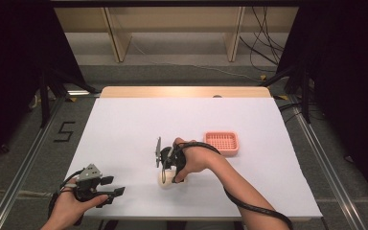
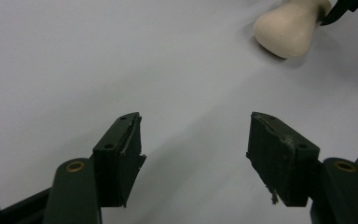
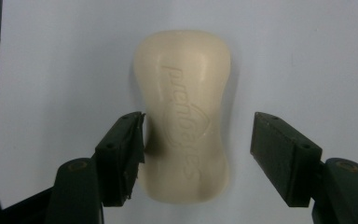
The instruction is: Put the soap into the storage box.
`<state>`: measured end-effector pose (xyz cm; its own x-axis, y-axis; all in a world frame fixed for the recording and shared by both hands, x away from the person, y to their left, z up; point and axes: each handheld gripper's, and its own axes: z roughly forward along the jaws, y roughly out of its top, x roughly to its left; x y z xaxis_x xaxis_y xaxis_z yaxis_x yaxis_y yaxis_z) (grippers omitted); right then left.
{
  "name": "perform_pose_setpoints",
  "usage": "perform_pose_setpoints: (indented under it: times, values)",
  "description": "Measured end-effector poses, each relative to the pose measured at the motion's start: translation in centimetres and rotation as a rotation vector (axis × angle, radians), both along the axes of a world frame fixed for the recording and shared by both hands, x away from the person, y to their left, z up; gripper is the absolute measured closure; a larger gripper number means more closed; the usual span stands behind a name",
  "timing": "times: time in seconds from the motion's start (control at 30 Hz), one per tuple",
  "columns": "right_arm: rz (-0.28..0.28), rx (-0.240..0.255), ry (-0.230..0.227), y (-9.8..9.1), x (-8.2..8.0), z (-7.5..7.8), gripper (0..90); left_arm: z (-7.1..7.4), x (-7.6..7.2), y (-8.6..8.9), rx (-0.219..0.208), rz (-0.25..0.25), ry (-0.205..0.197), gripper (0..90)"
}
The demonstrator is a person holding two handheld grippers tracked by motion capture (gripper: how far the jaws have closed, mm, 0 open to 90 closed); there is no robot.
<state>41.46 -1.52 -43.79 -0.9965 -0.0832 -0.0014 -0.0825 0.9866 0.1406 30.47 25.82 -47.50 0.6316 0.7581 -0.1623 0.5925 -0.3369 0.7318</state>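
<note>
A cream bar of soap (image 3: 186, 112) with an embossed word lies flat on the white table (image 1: 124, 124). My right gripper (image 3: 198, 140) hangs open straight above it, one jaw on each long side of the bar, the left jaw almost touching. From above, the soap (image 1: 164, 181) peeks out under the right gripper (image 1: 168, 173) near the table's front middle. My left gripper (image 1: 116, 186) rests open at the front left with nothing between its fingers. In the left gripper view, the left gripper (image 2: 196, 144) faces bare table, with the soap (image 2: 289, 28) far off at upper right.
A pink perforated tray (image 1: 221, 143) sits on the table to the right of the right hand. The right gripper's cable trails back along the forearm to the front edge. Metal rails flank the table on the floor.
</note>
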Motion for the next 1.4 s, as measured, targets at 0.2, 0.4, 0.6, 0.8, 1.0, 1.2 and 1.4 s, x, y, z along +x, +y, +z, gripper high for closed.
perform_pose_setpoints:
  times: [0.2,0.4,0.6,0.8,1.0,1.2,1.4]
  values:
    - [0.035,-0.003,0.0,0.5,0.1,-0.4,35.4,0.0,0.0,0.0,-0.002,0.003,0.0,34.5]
    - [0.053,-0.009,0.012,1.1,0.2,-0.9,35.9,0.1,0.0,0.1,0.011,-0.002,-0.001,34.5]
    - [0.061,-0.004,0.046,1.2,0.4,-1.8,37.6,0.0,0.0,0.1,-0.006,0.005,0.0,34.5]
    - [0.044,-0.033,0.06,1.4,0.3,-2.3,41.2,0.0,0.0,0.0,-0.015,0.011,-0.004,34.5]
    - [0.038,-0.019,0.059,1.3,0.4,-2.3,44.2,0.1,-0.1,0.1,-0.003,0.007,0.008,34.5]
    - [0.038,0.0,0.049,1.3,0.3,-2.4,49.5,0.0,0.0,0.0,-0.014,0.011,0.0,34.5]
    - [-0.011,-0.008,0.05,1.3,0.1,-2.4,50.2,0.0,-0.1,0.0,-0.016,0.015,0.008,34.5]
